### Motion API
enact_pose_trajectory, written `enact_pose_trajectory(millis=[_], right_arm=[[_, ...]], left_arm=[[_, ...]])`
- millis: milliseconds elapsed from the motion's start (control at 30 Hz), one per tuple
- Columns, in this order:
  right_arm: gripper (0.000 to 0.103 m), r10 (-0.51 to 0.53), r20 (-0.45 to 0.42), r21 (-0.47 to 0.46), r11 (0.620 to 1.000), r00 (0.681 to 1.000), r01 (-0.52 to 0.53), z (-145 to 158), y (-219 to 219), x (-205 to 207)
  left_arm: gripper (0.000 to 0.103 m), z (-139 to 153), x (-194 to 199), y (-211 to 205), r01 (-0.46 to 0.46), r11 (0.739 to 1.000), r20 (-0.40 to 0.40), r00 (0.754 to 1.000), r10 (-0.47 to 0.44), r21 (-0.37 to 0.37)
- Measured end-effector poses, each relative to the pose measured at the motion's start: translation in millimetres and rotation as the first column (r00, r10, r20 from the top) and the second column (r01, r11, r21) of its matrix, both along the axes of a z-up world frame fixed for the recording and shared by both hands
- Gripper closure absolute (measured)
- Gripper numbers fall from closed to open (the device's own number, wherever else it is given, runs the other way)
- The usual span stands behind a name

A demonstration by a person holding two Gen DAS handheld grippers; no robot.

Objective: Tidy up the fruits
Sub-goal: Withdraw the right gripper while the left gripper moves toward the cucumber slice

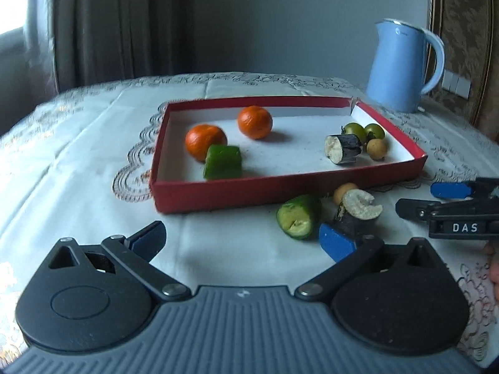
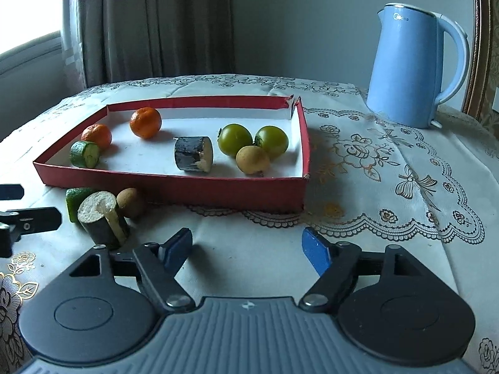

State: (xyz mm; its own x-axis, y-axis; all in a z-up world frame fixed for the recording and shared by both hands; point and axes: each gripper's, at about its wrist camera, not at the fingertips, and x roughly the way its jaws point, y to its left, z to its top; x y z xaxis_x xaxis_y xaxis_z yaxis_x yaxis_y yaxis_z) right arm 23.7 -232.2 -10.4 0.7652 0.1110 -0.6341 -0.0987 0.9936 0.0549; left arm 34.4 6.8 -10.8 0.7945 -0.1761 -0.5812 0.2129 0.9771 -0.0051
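Note:
A red tray [image 1: 249, 194] [image 2: 174, 187] holds two oranges [image 1: 255, 122] [image 2: 145, 122], a cucumber piece [image 1: 223, 162], an eggplant piece [image 2: 193, 154], two green tomatoes [image 2: 234, 139] and a small yellow fruit [image 2: 252, 159]. On the cloth in front of the tray lie a cucumber piece [image 1: 299, 216] [image 2: 75, 199], an eggplant piece [image 1: 358, 212] [image 2: 99, 218] and a small brown fruit [image 1: 343, 190] [image 2: 131, 202]. My left gripper [image 1: 243, 241] [image 2: 25, 204] is open and empty, its right pad beside the eggplant piece. My right gripper [image 2: 246, 251] [image 1: 427, 201] is open over bare cloth, right of those pieces.
A blue kettle [image 1: 402, 68] [image 2: 408, 68] stands at the back right of the table. A white lace-edged cloth [image 2: 389, 168] covers the table. Curtains and a window are behind on the left. Part of a hand [image 1: 494, 268] shows at the right edge.

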Motion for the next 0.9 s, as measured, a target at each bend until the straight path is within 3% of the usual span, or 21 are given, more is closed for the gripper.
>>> enact_pose_trajectory(millis=[167,300,400,467,900], right_arm=[[0.025,-0.001,0.001,-0.001,1.000,1.000,0.001,0.2,0.4,-0.3],[0.025,0.000,0.000,-0.003,1.000,1.000,0.000,0.2,0.5,-0.2],[0.019,-0.006,-0.003,-0.007,1.000,1.000,0.006,-0.1,0.8,0.2],[0.019,-0.007,-0.004,-0.008,1.000,1.000,0.007,-0.4,1.1,0.4],[0.018,-0.007,-0.004,-0.008,1.000,1.000,0.007,-0.5,1.3,0.4]], left_arm=[[0.000,-1.8,6.8,-10.5,0.044,0.999,-0.003,0.999,-0.044,0.025],[0.015,-5.4,13.2,-11.7,0.059,0.998,-0.031,0.998,-0.059,0.022],[0.017,-8.9,18.1,-11.5,0.064,0.998,-0.054,0.997,-0.064,0.006],[0.019,-8.9,18.9,-10.9,0.065,0.998,-0.050,0.997,-0.065,-0.005],[0.057,-7.9,20.3,-27.7,0.157,0.987,-0.027,0.987,-0.156,0.027]])
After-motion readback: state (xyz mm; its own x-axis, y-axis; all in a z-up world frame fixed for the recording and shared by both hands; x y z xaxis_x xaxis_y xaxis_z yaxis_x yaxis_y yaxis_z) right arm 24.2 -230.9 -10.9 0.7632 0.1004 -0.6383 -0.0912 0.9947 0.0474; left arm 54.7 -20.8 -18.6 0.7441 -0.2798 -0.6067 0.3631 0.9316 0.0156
